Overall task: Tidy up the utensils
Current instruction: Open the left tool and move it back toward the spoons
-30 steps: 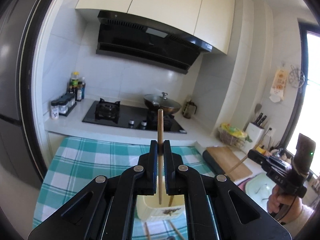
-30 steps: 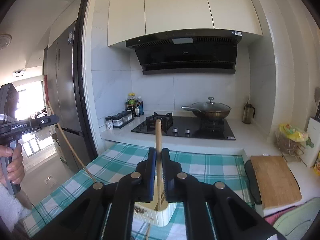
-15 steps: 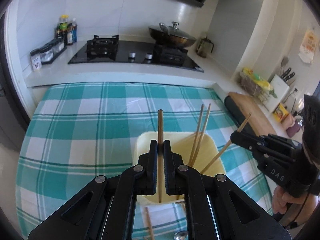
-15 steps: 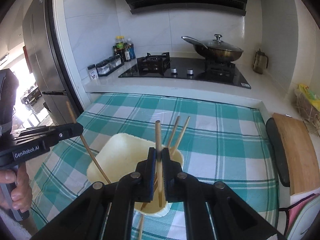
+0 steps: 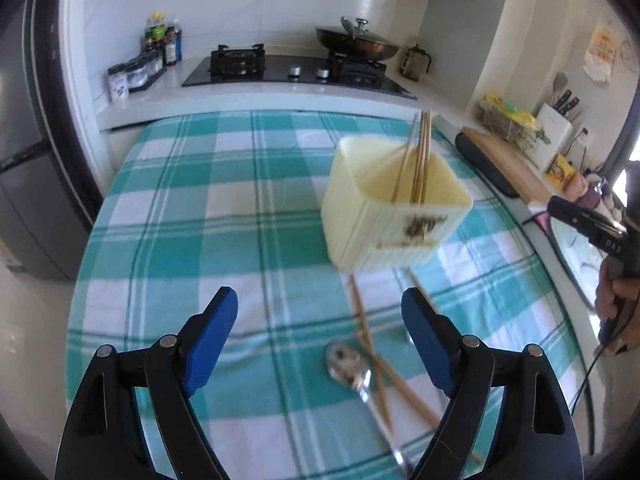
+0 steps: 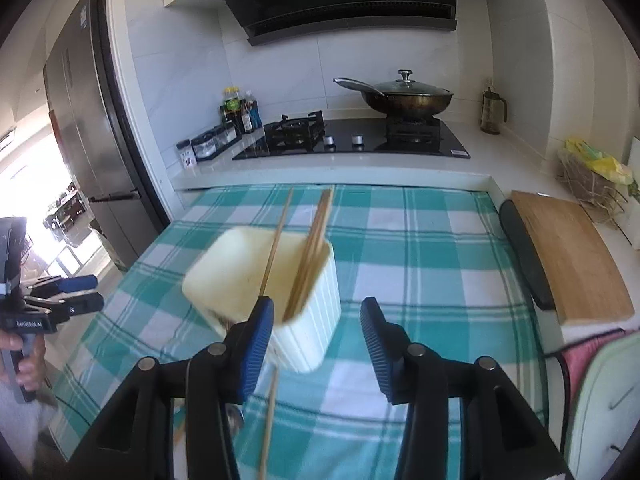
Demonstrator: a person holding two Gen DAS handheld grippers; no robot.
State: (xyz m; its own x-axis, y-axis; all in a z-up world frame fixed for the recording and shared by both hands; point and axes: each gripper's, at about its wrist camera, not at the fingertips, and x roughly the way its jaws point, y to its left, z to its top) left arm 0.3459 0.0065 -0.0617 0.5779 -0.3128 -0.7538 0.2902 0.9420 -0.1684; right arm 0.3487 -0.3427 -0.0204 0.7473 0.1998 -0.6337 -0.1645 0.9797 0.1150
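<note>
A cream utensil holder stands on the green checked tablecloth with several wooden chopsticks leaning inside it. In front of it lie a metal spoon and loose chopsticks. My left gripper hangs low over the cloth, left of the spoon. Its jaws are opening wide and nothing is between them. My right gripper is just before the holder. Its jaws are opening too and grip nothing.
Behind the table runs a counter with a gas hob, a lidded wok and spice jars. A wooden cutting board lies to the right, a fridge stands to the left. A person's hand holds the right gripper.
Both grippers came down toward the table, tipped downward and let go of their chopsticks, which now stand in the holder. Both pairs of jaws went from shut to apart.
</note>
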